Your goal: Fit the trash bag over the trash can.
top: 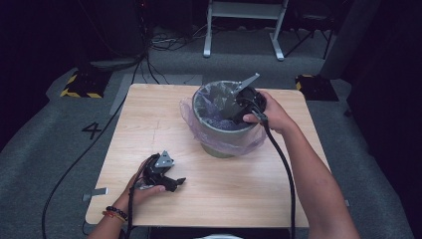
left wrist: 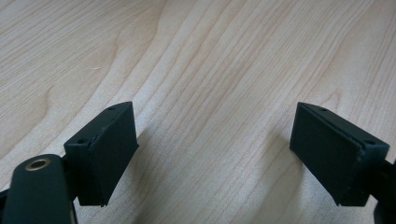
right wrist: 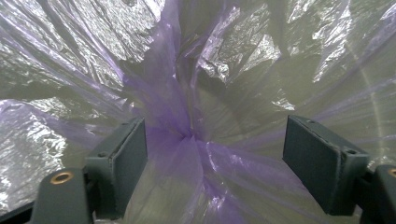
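A grey bin [top: 224, 133] stands on the far middle of the wooden table [top: 159, 124], lined with a thin purple plastic bag [top: 191, 117] whose edge hangs over the rim. My right gripper [top: 234, 107] reaches down into the bin from its right rim. In the right gripper view its jaws stand wide apart, open [right wrist: 212, 154], with a gathered fold of the purple bag [right wrist: 182, 135] between them and untouched by either pad. My left gripper [top: 171, 183] rests low over the table near the front left. It is open [left wrist: 212, 154] above bare wood.
The table's front edge lies just behind my left hand. Black cables [top: 281, 164] trail from both grippers. On the floor beyond the table are a white metal frame [top: 244, 25], yellow-and-black striped blocks [top: 82, 84] and loose wires.
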Tool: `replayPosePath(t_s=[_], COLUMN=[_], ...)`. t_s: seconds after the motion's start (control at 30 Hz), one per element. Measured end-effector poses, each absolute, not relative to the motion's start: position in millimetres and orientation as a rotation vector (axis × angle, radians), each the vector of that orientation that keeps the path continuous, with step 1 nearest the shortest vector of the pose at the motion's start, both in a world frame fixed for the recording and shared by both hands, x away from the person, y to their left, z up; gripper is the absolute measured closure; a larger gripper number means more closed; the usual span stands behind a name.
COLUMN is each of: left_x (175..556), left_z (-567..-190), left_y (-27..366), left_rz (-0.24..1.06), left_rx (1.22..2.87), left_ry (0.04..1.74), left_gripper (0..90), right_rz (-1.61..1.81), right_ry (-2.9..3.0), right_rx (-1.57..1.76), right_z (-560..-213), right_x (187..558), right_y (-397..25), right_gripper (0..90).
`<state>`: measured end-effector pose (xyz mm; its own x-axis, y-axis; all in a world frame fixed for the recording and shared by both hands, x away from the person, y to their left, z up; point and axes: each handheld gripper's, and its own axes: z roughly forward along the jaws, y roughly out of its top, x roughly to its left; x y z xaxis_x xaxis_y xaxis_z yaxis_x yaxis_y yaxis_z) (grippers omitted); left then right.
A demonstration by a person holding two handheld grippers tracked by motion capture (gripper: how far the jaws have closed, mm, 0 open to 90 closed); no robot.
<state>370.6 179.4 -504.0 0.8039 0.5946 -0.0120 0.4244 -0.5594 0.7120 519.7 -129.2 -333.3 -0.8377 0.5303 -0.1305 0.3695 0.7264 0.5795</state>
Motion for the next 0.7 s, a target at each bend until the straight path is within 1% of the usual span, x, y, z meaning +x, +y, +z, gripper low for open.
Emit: replayPosePath(t_s=[0.13, 0.33, 0.5, 0.7], left_x=[370.6, 370.6, 370.5, 370.6], left_z=[-504.0, -504.0, -503.9, -504.0], left_y=[179.4, 179.4, 179.4, 179.4], left_rz=[0.297, 0.297, 0.297, 0.297], left_rx=[2.248, 2.248, 2.249, 2.248], left_ry=[0.747, 0.747, 0.748, 0.747], left_gripper=[14.5, 14.5, 14.5, 14.5], right_rz=[0.847, 0.993, 1.123, 1.192], right_ry=[2.652, 2.539, 2.431, 2.405], right_rx=[0.715, 0.735, 0.725, 0.679], right_z=[-330.7, -318.3, -300.6, -292.9], right_x=[516.8, 507.3, 491.3, 470.3], right_y=[-131.9, -141.3, -162.3, -184.7], right_gripper=[20.1, 20.1, 20.5, 20.5])
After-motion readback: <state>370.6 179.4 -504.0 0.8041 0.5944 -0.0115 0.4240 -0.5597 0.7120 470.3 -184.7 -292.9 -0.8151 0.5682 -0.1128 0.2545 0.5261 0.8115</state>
